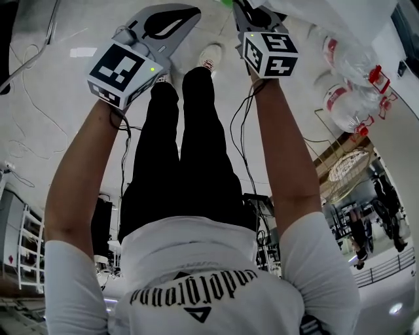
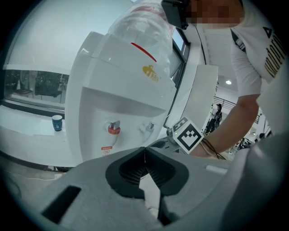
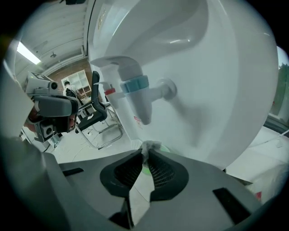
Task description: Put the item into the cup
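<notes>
My right gripper [image 3: 146, 151] is shut on a thin pale edge of a green cup [image 3: 161, 147], which shows only as a green sliver behind and between the jaws. The cup sits right under the blue-collared tap [image 3: 135, 85] of a white water dispenser [image 3: 203, 67]. In the head view the right gripper [image 1: 239, 10] reaches the top edge, with a green patch [image 1: 226, 2] at its tip. My left gripper [image 2: 144, 150] is shut with nothing in it, held to the left of the right gripper [image 2: 187, 135] and facing the dispenser [image 2: 122, 90]. It also shows in the head view [image 1: 186, 13].
A red tap [image 2: 114, 128] and a second tap [image 2: 148, 127] stick out of the dispenser's front, with a bagged water bottle [image 2: 144, 27] on top. A small blue cup [image 2: 57, 122] stands on a counter at left. Water jugs [image 1: 353, 62] lie at right. An office chair [image 3: 97, 113] stands behind.
</notes>
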`<state>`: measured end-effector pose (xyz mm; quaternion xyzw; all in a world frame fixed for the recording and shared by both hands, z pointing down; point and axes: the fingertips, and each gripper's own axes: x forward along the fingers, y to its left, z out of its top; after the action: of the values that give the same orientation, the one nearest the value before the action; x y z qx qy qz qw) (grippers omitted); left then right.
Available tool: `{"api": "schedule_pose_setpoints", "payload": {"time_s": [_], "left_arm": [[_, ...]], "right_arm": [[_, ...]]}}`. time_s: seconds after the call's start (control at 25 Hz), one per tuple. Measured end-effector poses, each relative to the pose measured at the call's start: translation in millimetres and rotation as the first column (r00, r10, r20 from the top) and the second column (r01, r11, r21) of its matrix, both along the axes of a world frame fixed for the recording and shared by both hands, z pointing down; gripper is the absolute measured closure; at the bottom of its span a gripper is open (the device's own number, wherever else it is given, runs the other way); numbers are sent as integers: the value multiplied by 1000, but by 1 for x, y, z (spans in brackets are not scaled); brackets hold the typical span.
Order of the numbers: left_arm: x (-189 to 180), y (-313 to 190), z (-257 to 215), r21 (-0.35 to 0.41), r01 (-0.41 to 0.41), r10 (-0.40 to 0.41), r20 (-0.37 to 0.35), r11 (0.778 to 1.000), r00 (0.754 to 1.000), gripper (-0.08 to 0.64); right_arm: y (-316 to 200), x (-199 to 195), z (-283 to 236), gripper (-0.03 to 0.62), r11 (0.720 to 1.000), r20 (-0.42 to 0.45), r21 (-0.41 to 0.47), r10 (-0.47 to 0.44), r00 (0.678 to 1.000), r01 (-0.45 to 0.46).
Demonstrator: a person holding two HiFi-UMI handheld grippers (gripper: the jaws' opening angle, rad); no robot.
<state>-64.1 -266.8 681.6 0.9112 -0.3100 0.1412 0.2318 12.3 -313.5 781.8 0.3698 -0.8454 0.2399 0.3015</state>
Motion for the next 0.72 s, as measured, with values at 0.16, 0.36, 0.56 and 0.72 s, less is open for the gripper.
{"api": "schedule_pose_setpoints", "payload": {"time_s": [0.16, 0.36, 0.56, 0.72], "left_arm": [[-4, 0, 1, -6, 7, -7, 5, 1000, 1000, 543], [-3, 0, -2, -8, 14, -14, -9, 1000, 1000, 543], [-2, 3, -4, -9, 8, -8, -2, 1000, 1000, 543], [2, 4, -11, 1, 0, 0, 7, 1000, 1000, 543]], "right_arm": [[-2, -5, 2, 545, 1000, 4, -9, 1, 1000, -1], [-3, -3, 2, 494, 1000, -2, -14, 19, 1000, -19], [1, -1, 0, 486, 999, -2, -13, 31, 1000, -31], [6, 3, -7, 486, 999, 6, -8, 41, 999, -41]]}}
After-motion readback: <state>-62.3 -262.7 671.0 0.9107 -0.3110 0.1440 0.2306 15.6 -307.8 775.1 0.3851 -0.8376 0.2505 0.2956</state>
